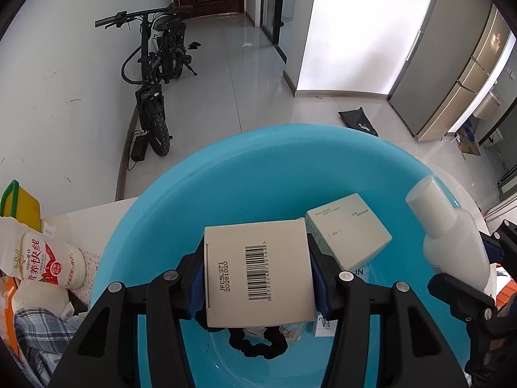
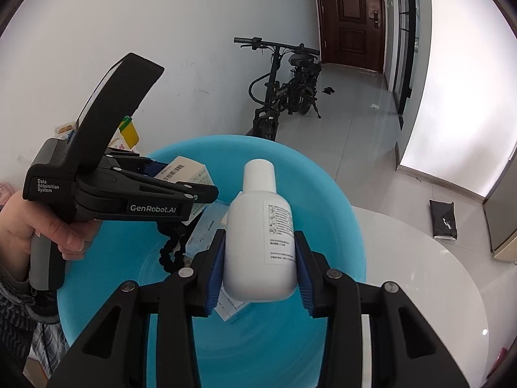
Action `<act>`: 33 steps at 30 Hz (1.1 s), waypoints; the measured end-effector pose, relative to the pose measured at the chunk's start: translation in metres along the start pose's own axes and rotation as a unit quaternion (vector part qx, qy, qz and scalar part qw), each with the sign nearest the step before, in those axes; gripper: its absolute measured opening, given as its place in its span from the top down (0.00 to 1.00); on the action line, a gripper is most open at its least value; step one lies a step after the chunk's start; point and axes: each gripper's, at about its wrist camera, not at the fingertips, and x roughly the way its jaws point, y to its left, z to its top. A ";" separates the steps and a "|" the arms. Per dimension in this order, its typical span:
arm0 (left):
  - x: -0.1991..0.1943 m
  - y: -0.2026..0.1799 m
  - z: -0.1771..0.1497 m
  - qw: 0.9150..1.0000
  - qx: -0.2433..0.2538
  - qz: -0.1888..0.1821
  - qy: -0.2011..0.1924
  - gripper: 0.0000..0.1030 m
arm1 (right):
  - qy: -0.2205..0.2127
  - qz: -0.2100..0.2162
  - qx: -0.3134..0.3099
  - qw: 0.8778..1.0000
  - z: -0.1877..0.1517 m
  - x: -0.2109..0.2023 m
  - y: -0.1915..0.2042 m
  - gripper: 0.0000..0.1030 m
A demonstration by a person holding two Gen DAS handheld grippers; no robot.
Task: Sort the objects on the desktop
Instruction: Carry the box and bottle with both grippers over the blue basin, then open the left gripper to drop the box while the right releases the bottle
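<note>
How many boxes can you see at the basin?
2 clear: a barcoded box clamped in the left gripper over the basin, and a cream box inside it. More may lie hidden beneath.

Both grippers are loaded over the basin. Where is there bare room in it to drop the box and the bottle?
Bare: the blue basin far wall and left side, beyond the barcode box. Crowded: the near bottom, with black scrunchie, and the right, where the pale green box lies beside the white bottle.
</note>
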 end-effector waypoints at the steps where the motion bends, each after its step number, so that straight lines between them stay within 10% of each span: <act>1: 0.001 -0.002 0.002 1.000 0.002 -0.001 0.005 0.47 | 0.001 -0.001 0.000 1.000 0.000 0.000 0.000 0.63; 22: -0.013 -0.007 0.007 1.000 0.007 0.005 -0.006 0.47 | 0.015 -0.013 0.015 1.000 0.010 0.003 -0.002 0.63; 26: -0.014 -0.015 0.004 0.999 0.036 -0.007 -0.003 0.13 | 0.015 -0.014 0.017 1.000 0.009 0.001 -0.004 0.63; 33: -0.030 -0.004 -0.005 0.999 0.023 0.030 -0.027 0.13 | 0.018 -0.017 0.022 0.999 0.007 0.002 -0.004 0.63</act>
